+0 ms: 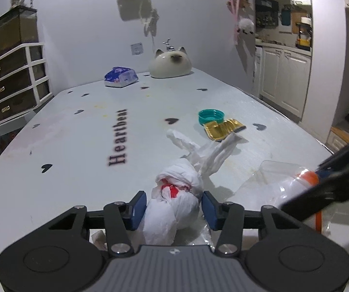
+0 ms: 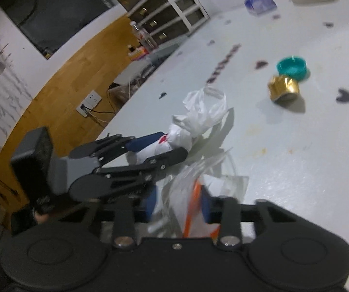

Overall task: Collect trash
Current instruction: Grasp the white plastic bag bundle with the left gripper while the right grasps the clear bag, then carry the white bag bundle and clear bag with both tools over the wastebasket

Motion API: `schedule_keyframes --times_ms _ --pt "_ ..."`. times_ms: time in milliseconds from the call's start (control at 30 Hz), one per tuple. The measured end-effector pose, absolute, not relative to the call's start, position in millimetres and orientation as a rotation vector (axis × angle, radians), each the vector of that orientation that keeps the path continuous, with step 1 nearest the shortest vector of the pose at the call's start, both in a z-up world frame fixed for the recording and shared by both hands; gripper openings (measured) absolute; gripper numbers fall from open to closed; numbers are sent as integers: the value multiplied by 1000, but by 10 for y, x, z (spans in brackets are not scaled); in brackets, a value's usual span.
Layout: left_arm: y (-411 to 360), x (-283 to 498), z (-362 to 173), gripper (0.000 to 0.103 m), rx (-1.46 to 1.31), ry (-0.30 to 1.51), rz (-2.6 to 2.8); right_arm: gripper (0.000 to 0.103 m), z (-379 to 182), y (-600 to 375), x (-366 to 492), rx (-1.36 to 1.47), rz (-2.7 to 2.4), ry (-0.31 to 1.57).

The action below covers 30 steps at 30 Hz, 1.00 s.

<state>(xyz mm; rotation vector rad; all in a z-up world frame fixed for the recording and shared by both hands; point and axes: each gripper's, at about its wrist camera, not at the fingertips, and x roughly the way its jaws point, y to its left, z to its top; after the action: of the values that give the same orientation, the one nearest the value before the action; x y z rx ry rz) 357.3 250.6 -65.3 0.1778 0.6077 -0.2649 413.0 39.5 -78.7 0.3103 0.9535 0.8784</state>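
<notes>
I am squeezing the white knotted bag (image 1: 174, 202) between the blue pads (image 1: 139, 210) of my left gripper (image 1: 173, 210); both pads are pressing into its sides, and its twisted ends are lying forward on the table (image 1: 77, 146). With my right gripper (image 2: 178, 205) I am holding a clear plastic bag (image 2: 198, 182) with an orange strip, the fingers narrow and closed around the crumpled plastic. The two bags are lying just beside each other on the near part of the table. Further away, a gold wrapper (image 1: 223, 129) is touching a teal lid (image 1: 211, 116). Near the wall, a tissue pack (image 1: 121, 76) and a cat-shaped ceramic (image 1: 170, 64) are standing.
</notes>
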Motion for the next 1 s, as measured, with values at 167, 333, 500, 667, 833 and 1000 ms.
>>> schedule_keyframes --times_ms 167,333,500,667,833,1000 --pt "2463 3579 -665 69 211 615 -298 16 -852 374 4018 321 917 998" --pt "2415 3719 -712 70 257 667 -313 14 -859 233 3739 319 952 1007" --pt "2347 3797 -712 55 246 714 -330 9 -853 15 3543 352 951 1018" --pt "2242 3669 -713 44 243 688 -263 7 -770 -140 3391 360 912 964" --pt "2159 3373 -610 43 199 645 -222 6 -638 -267 3232 314 860 877" --pt "2062 2994 -338 43 159 569 -161 6 -487 -339 2992 206 817 771"
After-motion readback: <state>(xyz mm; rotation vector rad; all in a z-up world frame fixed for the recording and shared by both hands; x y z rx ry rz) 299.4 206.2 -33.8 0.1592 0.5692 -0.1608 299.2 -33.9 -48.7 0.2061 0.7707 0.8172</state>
